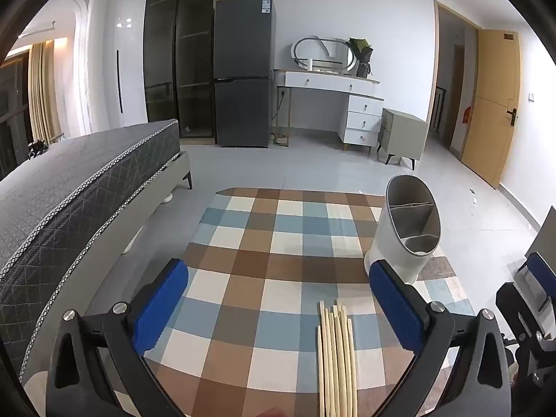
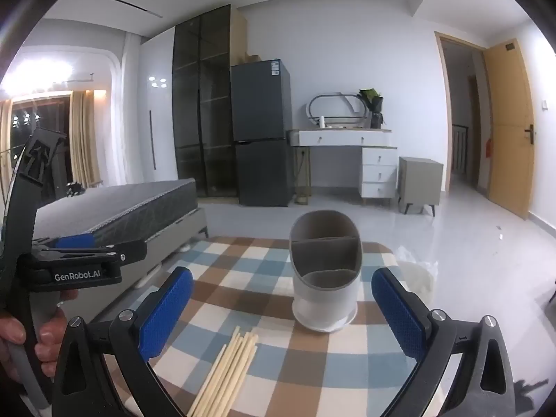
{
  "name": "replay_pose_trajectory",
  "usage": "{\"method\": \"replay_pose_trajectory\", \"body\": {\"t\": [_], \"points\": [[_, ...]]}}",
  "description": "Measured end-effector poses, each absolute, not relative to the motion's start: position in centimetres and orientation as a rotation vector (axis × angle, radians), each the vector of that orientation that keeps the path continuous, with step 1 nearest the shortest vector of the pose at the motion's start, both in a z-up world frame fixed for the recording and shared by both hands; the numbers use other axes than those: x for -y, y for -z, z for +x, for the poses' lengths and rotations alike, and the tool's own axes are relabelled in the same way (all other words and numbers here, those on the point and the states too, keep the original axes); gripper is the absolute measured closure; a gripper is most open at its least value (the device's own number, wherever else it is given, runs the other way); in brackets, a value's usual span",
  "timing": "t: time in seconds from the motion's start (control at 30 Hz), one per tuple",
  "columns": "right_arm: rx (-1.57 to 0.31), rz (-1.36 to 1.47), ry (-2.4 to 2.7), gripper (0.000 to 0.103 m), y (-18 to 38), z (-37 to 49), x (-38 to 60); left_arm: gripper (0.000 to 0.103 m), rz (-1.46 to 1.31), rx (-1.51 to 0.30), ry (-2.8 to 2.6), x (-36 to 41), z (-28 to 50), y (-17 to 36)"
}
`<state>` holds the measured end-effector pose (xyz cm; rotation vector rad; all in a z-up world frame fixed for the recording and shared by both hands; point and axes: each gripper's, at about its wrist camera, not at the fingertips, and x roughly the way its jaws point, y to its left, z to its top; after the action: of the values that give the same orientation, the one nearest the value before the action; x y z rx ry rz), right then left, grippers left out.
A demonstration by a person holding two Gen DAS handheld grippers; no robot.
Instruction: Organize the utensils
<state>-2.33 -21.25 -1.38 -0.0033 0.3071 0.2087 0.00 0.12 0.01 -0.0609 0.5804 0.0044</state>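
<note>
Chopsticks, a bundle of pale wooden sticks, are lying flat on the checked tablecloth, packed side by side with uneven tips. Their long axis is running from the near table edge toward the far side, tips pointing away from the person; in the right wrist view the chopsticks are slanting up and to the right, toward the holder. Utensil holder, a white oval tub with a grey, divided interior, is standing upright near the far right part of the cloth, apart from the sticks; in the left wrist view the holder is appearing tilted by the lens. Left gripper is hovering above the cloth, blue pads spread wide, holding nothing. Right gripper is likewise gaping, the holder framed between its fingers without contact.
</note>
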Motion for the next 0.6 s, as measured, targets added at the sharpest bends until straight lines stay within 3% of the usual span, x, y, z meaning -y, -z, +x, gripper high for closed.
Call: {"method": "replay_pose_trajectory", "body": {"t": [0.6], "points": [[-0.311,0.014,-0.172,0.0,1.0,-2.4,21.9,0.002,-0.066,-0.588,0.008,0.0,0.0,0.5]]}}
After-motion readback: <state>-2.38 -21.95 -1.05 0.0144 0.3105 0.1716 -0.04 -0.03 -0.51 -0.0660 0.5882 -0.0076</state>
